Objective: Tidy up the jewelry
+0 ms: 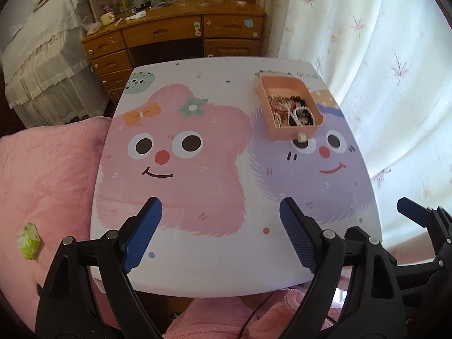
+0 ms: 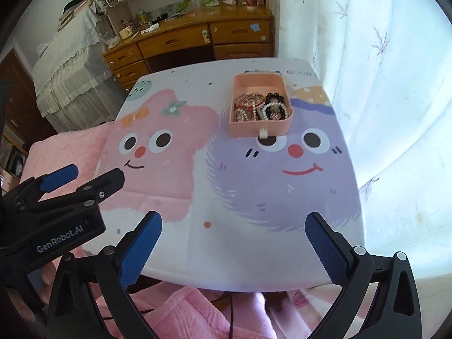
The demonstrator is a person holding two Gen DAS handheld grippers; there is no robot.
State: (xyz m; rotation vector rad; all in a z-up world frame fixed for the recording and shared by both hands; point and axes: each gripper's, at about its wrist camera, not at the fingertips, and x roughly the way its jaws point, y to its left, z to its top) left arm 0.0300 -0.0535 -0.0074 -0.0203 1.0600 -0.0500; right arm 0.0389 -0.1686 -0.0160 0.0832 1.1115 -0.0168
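A pink open box [image 1: 293,132] [image 2: 258,128] stands on the far right part of the cartoon-printed table [image 1: 197,192] [image 2: 254,197]. It holds a pile of jewelry [image 1: 292,110] [image 2: 260,107]: pearl strands, black beads, red and gold pieces. A small white clasp [image 1: 301,137] [image 2: 263,132] sticks out of its near wall. My left gripper [image 1: 220,220] is open and empty over the table's near edge. My right gripper [image 2: 233,234] is open and empty, also near the front edge. Both are well short of the box. The left gripper also shows in the right wrist view [image 2: 93,179].
A wooden desk with drawers [image 1: 175,36] [image 2: 197,39] stands behind the table. A white curtain [image 1: 381,70] hangs at the right. A pink quilt [image 1: 42,175] with a small green packet [image 1: 29,241] lies at the left. A cloth-covered piece of furniture [image 1: 42,65] stands far left.
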